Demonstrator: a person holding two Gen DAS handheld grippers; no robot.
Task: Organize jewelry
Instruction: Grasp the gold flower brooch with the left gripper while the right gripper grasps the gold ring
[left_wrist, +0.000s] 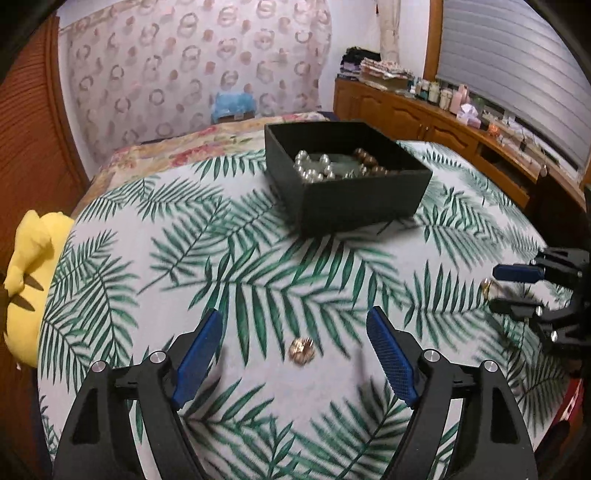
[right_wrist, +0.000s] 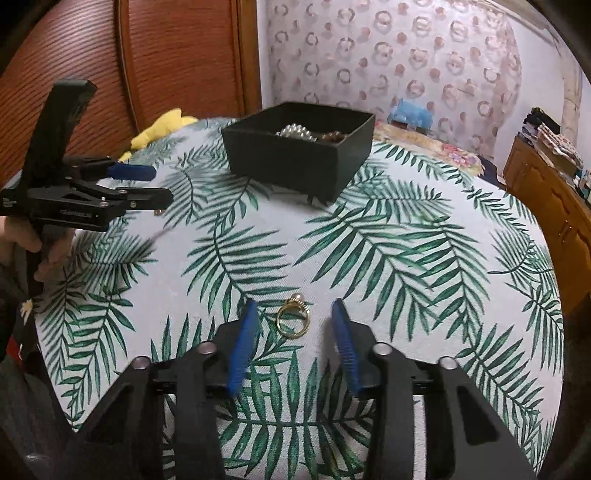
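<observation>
Both tongs released: left gripper (left_wrist: 295, 347) straddles gold trinket (left_wrist: 301, 350), right gripper (right_wrist: 293, 328) pearl ring (right_wrist: 293, 319). We judge them light, slippery; pinch the band.

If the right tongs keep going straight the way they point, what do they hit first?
Most likely the gold pearl ring, lying between the open right tongs just ahead; beneath it, the leaf-print cloth. Depth is hard to judge.

Two wrist fisheyes, angled down over the leaf-print cloth (left_wrist: 258, 229), sharing the black box (right_wrist: 295, 158) beyond.
</observation>
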